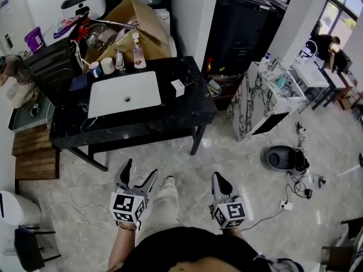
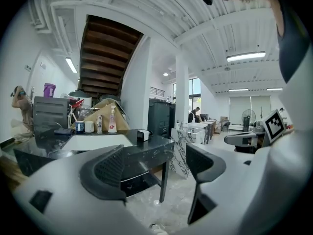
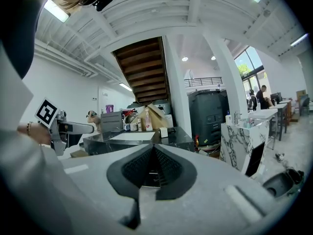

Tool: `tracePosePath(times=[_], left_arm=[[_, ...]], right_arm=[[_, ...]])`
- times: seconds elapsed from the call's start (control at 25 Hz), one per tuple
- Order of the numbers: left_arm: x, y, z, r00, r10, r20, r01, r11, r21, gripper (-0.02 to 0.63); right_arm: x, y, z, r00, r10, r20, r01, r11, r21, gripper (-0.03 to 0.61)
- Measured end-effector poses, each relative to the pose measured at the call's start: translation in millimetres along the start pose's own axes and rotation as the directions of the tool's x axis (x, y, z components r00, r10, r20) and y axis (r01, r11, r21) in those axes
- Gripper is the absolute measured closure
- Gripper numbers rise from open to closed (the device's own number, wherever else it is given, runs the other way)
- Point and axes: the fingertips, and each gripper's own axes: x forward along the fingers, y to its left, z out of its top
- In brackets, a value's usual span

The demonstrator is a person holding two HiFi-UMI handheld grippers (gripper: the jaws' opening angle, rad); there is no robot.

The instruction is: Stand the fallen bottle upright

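Bottle with a pump top stands upright at the far edge of a black table in the head view, well ahead of both pairs of fingers, beside two cups and in front of a cardboard box; whether any bottle there lies on its side, I cannot tell. A white sink and a small white box lie between the bottle and the fingers. The left gripper and right gripper are held low over the floor, short of the table. In the left gripper view, the left gripper has its fingers spread apart with nothing between them, and the bottle shows far beyond the left finger. In the right gripper view, the right gripper has its fingers pressed together, empty, with the bottle far beyond their tips.
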Motion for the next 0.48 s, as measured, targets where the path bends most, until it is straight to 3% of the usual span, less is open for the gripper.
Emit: tracePosePath(times=[0.48], left_arm=[[117, 51, 17, 0.995, -0.071, -0.069, 0.068, 0.997, -0.034, 0.241]], right_arm=[[109, -43, 42, 0.998, -0.054, 0.014, 0.055, 0.998, -0.016, 0.574]])
